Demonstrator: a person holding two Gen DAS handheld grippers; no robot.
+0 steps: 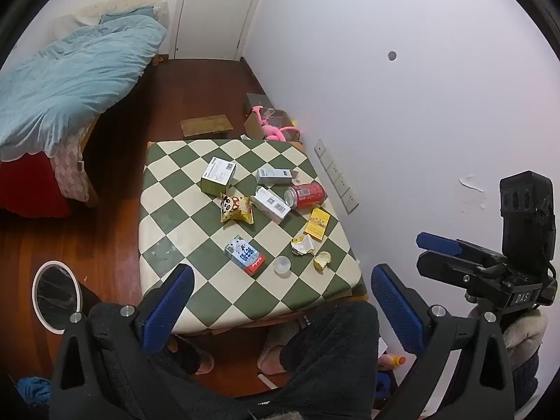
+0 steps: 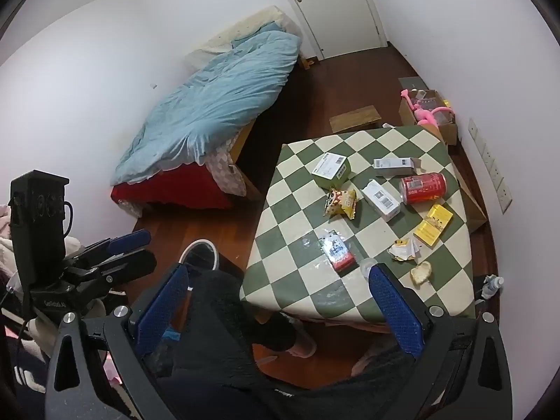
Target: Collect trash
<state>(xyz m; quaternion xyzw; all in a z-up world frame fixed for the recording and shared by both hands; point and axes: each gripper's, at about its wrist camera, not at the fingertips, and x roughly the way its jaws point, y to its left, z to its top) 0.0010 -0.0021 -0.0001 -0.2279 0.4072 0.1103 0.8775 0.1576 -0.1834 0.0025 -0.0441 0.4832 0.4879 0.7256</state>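
Standing on the floor at 7 o'clock of the worktop [image 1: 164,217], the bin [image 1: 56,297] shows a dark liner, contents not readable. On the checkered worktop lie 1 red can [image 1: 305,194] at 2 o'clock, 3 small boxes around it, a snack bag [image 1: 237,208] at centre, a yellow card [image 1: 316,224], torn wrappers [image 1: 303,245], a milk carton [image 1: 245,255] and a clear cap [image 1: 282,265] near 6 o'clock. Nothing blocks them. The left tool [image 1: 280,301] and right tool [image 2: 276,297] both tilt down, fingers wide apart, empty, above the person's dark-trousered knees.
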